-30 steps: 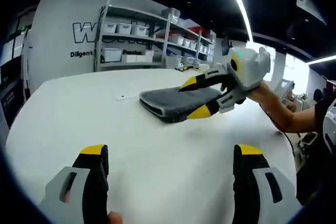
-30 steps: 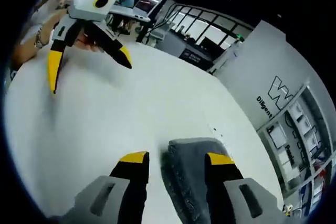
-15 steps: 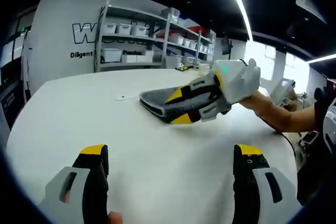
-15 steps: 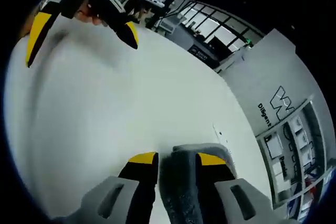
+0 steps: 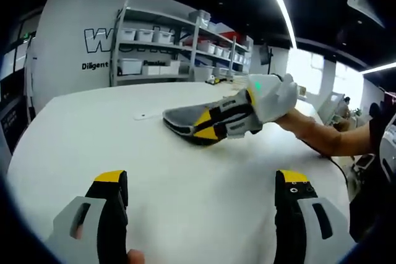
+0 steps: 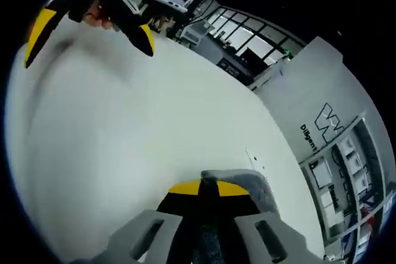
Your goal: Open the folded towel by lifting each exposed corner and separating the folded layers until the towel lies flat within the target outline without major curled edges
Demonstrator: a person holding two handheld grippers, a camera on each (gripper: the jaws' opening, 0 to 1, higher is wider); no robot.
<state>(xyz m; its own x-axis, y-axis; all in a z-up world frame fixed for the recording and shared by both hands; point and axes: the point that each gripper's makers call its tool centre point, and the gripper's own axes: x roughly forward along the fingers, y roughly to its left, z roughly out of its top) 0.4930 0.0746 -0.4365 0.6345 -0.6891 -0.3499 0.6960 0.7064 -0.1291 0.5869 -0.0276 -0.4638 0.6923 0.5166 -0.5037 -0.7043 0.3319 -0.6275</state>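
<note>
Left gripper view: right tongs [image 5: 207, 129] pinch one towel [image 5: 182, 117]; left tongs [image 5: 201, 180] spread

Only readable stuff I can spot is on the white wall [image 5: 68, 23] behind the shelving rack [image 5: 179, 44]: a big outlined "W" just left of the rack, cut off by it, and under that a small dark "Diligent" [image 5: 96, 65]. Bin labels on the rack are too tiny to read.

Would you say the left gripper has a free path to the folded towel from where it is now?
Probably yes. The left gripper hangs open, with bare white table between it and the folded grey towel. The right gripper is shut on the towel's near edge, so the free far corners look easier to reach.
</note>
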